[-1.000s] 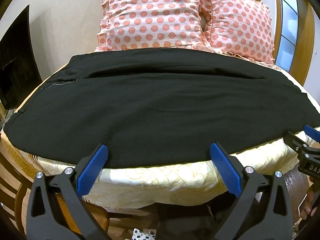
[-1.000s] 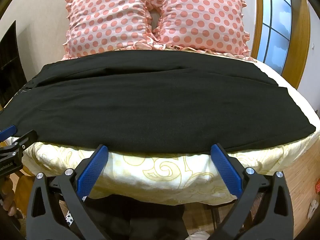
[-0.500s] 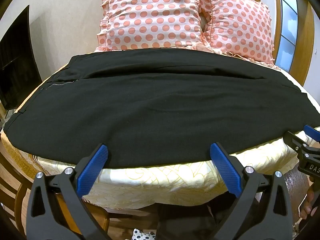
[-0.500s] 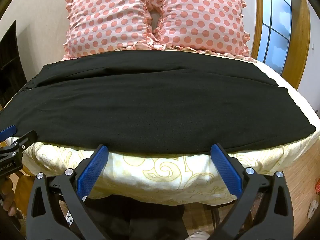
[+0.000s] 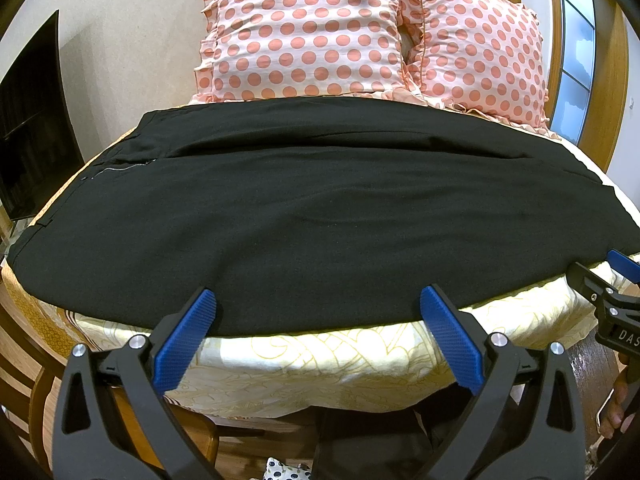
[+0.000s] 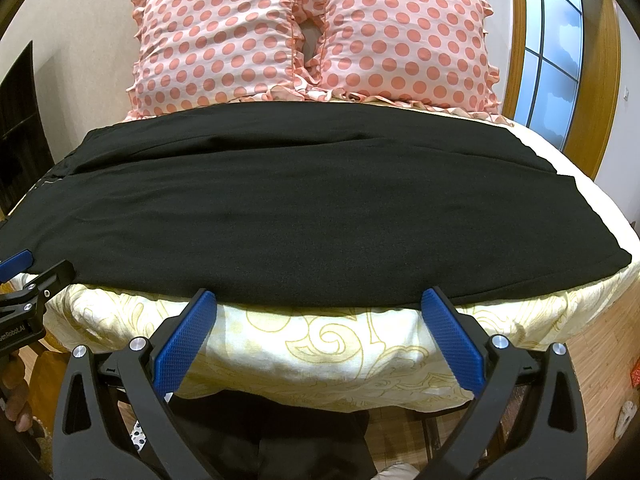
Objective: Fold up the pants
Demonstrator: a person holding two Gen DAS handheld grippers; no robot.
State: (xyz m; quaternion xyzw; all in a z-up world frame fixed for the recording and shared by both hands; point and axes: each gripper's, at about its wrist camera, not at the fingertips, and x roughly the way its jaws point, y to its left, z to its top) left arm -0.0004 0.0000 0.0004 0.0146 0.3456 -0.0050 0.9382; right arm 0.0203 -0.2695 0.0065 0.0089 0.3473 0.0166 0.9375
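Note:
Black pants (image 5: pixel 312 216) lie flat and spread sideways across the bed, waist with zipper at the left, leg ends at the right; they also fill the right wrist view (image 6: pixel 312 208). My left gripper (image 5: pixel 318 320) is open and empty, just short of the pants' near edge. My right gripper (image 6: pixel 320 316) is open and empty at the same near edge, further right. The right gripper shows at the right edge of the left wrist view (image 5: pixel 612 300), and the left gripper at the left edge of the right wrist view (image 6: pixel 28 284).
The bed has a cream sheet with a yellow pattern (image 5: pixel 320 364). Two pink polka-dot pillows (image 6: pixel 312 36) stand at the head. A dark screen (image 5: pixel 28 120) is at the left wall, a window with wooden frame (image 6: pixel 560 48) at the right. Wooden floor lies below.

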